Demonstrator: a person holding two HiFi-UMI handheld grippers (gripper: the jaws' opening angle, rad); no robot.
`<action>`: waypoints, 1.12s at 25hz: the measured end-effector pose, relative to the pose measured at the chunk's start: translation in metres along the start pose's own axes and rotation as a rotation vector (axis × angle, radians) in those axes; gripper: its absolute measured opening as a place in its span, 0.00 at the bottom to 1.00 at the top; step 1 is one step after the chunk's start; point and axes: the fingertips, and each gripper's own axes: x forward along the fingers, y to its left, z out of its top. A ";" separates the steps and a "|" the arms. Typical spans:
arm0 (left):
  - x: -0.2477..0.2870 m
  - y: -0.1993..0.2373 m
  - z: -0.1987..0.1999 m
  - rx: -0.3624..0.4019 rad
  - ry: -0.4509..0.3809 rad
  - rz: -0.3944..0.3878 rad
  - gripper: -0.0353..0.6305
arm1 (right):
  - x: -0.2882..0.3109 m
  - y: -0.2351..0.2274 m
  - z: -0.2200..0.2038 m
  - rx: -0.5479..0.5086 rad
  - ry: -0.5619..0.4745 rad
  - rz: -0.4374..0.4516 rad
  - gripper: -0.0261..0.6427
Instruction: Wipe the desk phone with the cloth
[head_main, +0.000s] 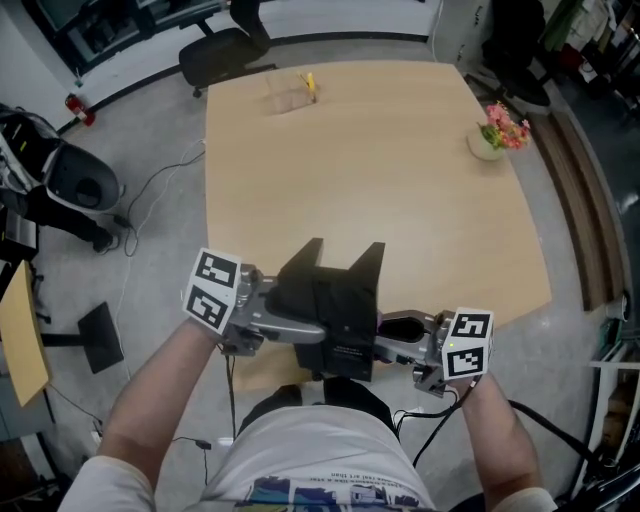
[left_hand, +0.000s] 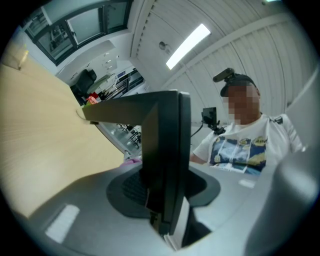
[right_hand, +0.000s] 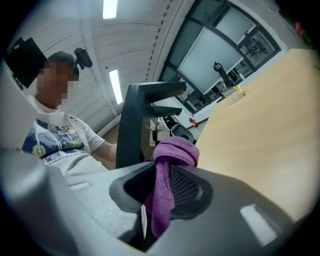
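Note:
A black desk phone (head_main: 332, 300) hangs above the near edge of the wooden table (head_main: 400, 190), its angular back turned up. My left gripper (head_main: 285, 325) comes in from the left and is shut on it. In the left gripper view the phone's flat black panel (left_hand: 167, 150) stands edge-on, clamped in the left gripper (left_hand: 165, 192). From the right, my right gripper (head_main: 400, 335) is shut on a purple cloth (right_hand: 167, 170), which bunches over the jaws of the right gripper (right_hand: 160, 192). The cloth sits just beside the phone (right_hand: 137, 122); I cannot tell if they touch.
At the table's far right stands a small pot of pink flowers (head_main: 497, 135). A clear container with a yellow item (head_main: 292, 92) sits at the far edge. An office chair (head_main: 222, 45) stands beyond the table. Black equipment and cables (head_main: 70, 185) lie on the floor to the left.

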 end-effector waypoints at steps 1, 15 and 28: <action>0.000 0.000 0.000 0.000 0.001 -0.001 0.32 | -0.002 0.001 -0.008 0.001 0.021 -0.001 0.17; 0.000 0.007 -0.011 -0.030 0.025 0.016 0.32 | -0.057 0.019 0.088 -0.198 -0.200 -0.170 0.17; -0.005 0.019 -0.014 -0.050 -0.006 0.078 0.32 | -0.035 0.037 0.091 -0.296 -0.124 -0.164 0.17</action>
